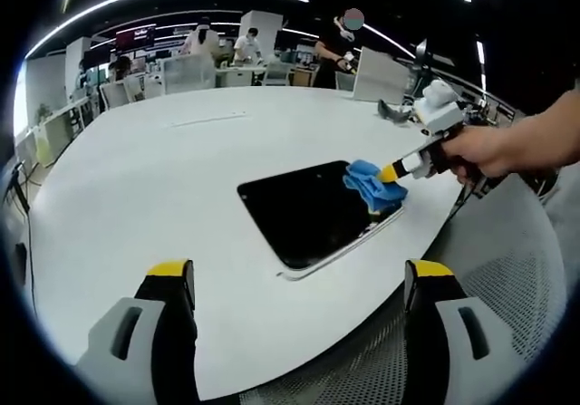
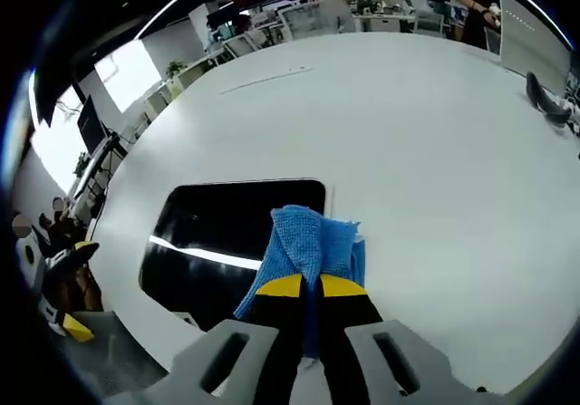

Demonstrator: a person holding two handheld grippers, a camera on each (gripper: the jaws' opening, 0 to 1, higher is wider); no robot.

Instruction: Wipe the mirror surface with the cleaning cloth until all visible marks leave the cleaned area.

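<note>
my right gripper (image 2: 310,287) pinches the crumpled blue cleaning cloth (image 2: 308,242) flat on the dark rectangular mirror's (image 2: 227,233) 3 o'clock edge to scrub, while my left gripper (image 1: 299,283) waits wide open, clear.

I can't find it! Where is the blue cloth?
The blue cloth is pinched in the right gripper, resting on the mirror's right edge on the white table.
</note>
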